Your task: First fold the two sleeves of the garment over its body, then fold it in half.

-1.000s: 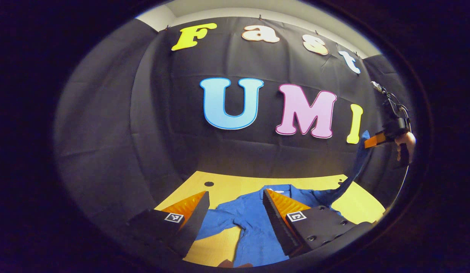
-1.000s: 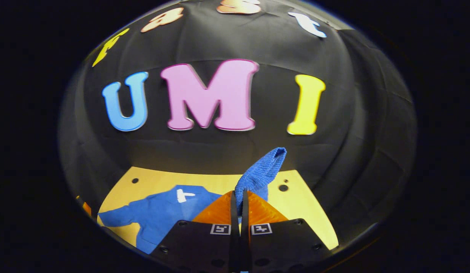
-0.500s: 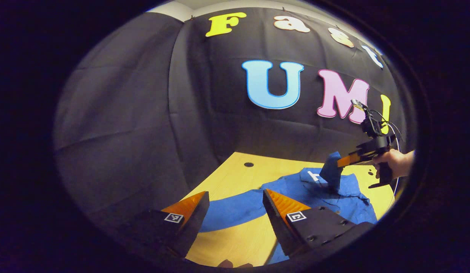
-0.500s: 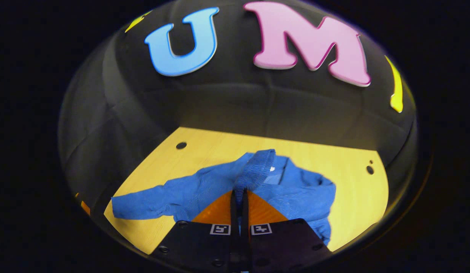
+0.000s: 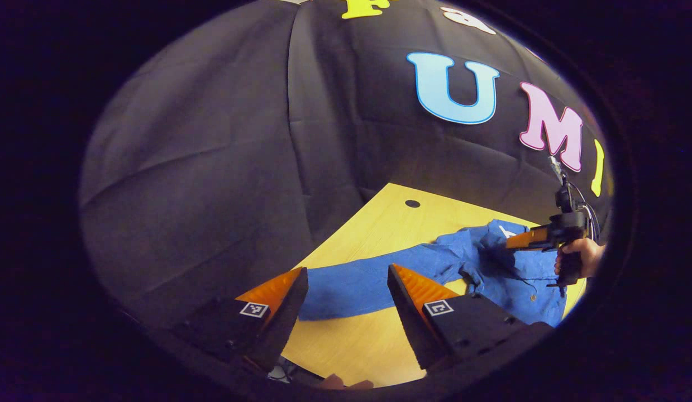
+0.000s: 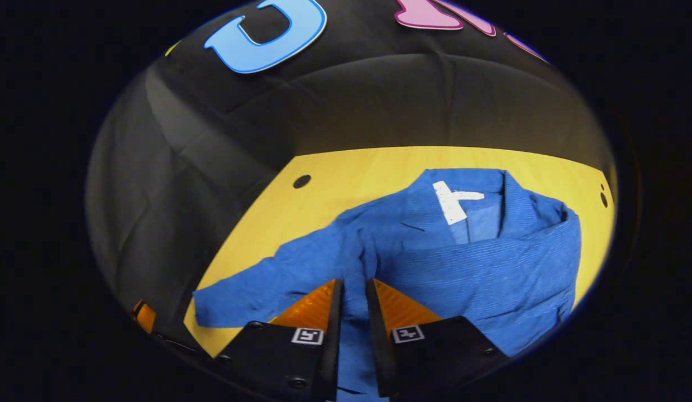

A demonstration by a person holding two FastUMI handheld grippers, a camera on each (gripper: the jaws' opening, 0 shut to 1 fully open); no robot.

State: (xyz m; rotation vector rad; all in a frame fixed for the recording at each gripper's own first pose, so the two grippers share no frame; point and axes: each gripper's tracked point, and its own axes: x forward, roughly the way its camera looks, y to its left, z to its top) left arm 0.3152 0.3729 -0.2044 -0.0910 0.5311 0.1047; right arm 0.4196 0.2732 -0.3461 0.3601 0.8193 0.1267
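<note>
Right now the blue corduroy-ribbed shirt lies on the pale wooden tabletop, collar toward the booth wall, and I take its white neck label as my landmark. From the right gripper view, one sleeve is laid across the body just below that label, and my right gripper sits low over the cloth with its jaws a narrow gap apart; blue fabric runs between them, but I cannot tell whether the fingers press on it, so I judge it is letting go. The other sleeve stretches flat, well out to the side of the label. My left gripper hangs above that sleeve's cuff end with its jaws wide apart, holding nothing. To do this step well, I would come down square on the cuff, pinch only the sleeve's own layers, lift just enough to clear the tabletop, and carry it across to land under the label, parallel to the first sleeve, without dragging the body. The left gripper view gives me the right gripper side-on with the hand holding it, low over the shirt near the label; the right gripper view gives me the folded sleeve's lie and the collar opening, which the other view foreshortens.
</note>
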